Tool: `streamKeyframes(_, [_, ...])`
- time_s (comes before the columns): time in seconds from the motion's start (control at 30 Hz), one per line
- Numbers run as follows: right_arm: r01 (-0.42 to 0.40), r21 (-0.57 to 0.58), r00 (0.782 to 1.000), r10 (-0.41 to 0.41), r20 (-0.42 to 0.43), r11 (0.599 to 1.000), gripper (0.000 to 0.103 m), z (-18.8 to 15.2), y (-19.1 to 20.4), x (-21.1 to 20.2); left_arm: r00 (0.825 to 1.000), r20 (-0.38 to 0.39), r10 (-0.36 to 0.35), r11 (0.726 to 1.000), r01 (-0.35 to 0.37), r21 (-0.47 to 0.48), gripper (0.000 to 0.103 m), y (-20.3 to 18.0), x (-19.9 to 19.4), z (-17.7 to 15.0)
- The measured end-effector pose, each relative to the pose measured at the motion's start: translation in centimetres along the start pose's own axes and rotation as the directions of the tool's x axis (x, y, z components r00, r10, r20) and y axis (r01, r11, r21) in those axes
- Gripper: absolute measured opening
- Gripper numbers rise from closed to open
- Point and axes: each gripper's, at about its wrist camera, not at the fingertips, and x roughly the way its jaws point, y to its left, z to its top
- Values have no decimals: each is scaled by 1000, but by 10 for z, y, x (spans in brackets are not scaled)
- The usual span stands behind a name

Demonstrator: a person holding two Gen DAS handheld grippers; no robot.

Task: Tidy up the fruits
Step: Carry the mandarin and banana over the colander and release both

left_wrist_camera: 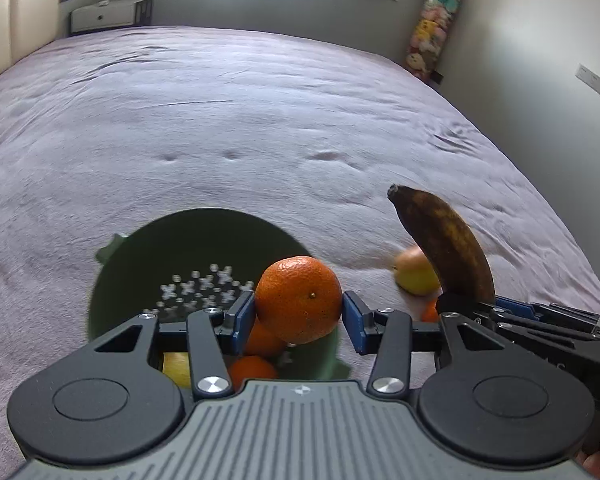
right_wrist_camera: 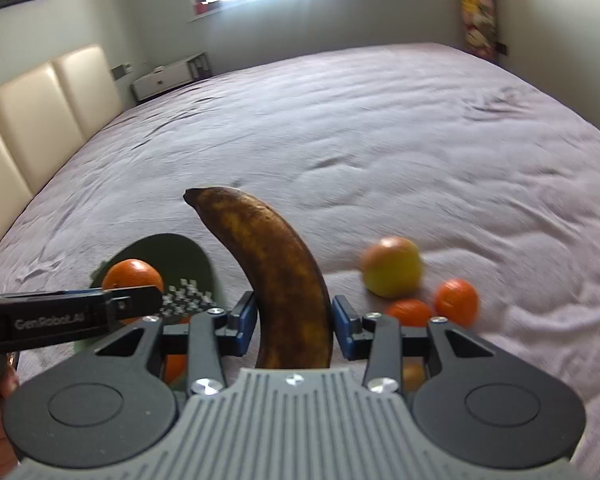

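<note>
Left gripper [left_wrist_camera: 299, 316] jaws hold a tangerine [left_wrist_camera: 298, 299] above a green colander [left_wrist_camera: 140, 276] on the bed [left_wrist_camera: 260, 120]. Right gripper [right_wrist_camera: 294, 320] jaws clamp a brown banana [right_wrist_camera: 276, 272] upright.

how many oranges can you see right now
5: one orange held in the left hand-held gripper, two in the green colander beneath it, two on the bed near the apple. More may be hidden.

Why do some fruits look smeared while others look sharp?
Right wrist view: the held banana is sharp, while the apple and loose oranges on the bed blur. Left wrist view: the gripped orange is crisp, the green colander soft-edged.
</note>
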Motion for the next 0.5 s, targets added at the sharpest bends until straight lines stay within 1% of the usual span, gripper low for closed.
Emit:
streamKeyframes(0.13, [-34,-68,999,34,6,997,38,7,26,9,1000,-6,24,999,-24,-37,53,21,3,3])
streamKeyframes(0.27, [-58,-174,998,60,6,983,38,12,54,20,999,-25,34,997,-36,-73,53,41,11,3])
streamKeyframes(0.5, [-89,-303,995,72,-67,949,38,14,83,56,998,-44,39,988,-45,-146,53,74,28,2])
